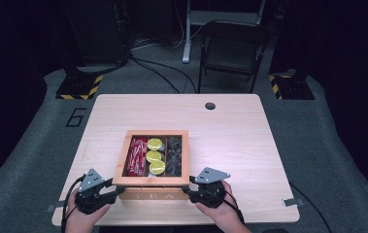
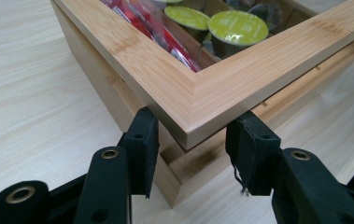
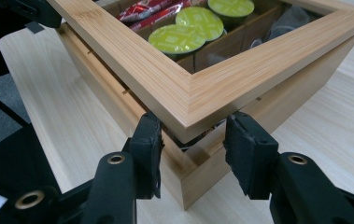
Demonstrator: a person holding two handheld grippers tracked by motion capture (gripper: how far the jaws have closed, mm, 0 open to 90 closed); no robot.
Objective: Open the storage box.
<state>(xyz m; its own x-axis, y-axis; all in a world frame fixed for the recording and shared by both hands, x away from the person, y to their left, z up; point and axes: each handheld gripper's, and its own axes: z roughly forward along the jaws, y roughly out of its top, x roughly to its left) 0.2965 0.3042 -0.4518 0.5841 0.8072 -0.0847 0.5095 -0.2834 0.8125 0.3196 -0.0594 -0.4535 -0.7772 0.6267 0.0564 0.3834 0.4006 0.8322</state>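
A wooden tea box (image 1: 152, 195) stands at the table's near edge. Its framed lid (image 1: 151, 181) is raised a little off the base at the front, and a gap shows under it (image 2: 184, 158). Through the frame I see red packets (image 1: 136, 156), three green-topped capsules (image 1: 154, 156) and dark capsules (image 1: 174, 154). My left gripper (image 1: 116, 188) straddles the lid's front left corner (image 2: 195, 123), with its pads against both edges. At the front right corner, my right gripper (image 1: 190, 190) holds the lid (image 3: 194, 126) the same way.
The light wooden table (image 1: 230, 141) has a cable hole (image 1: 210, 105) near its far edge. A dark folding chair (image 1: 232, 48) stands beyond it on the grey floor. Hazard-striped stand bases (image 1: 79, 87) sit at both far sides.
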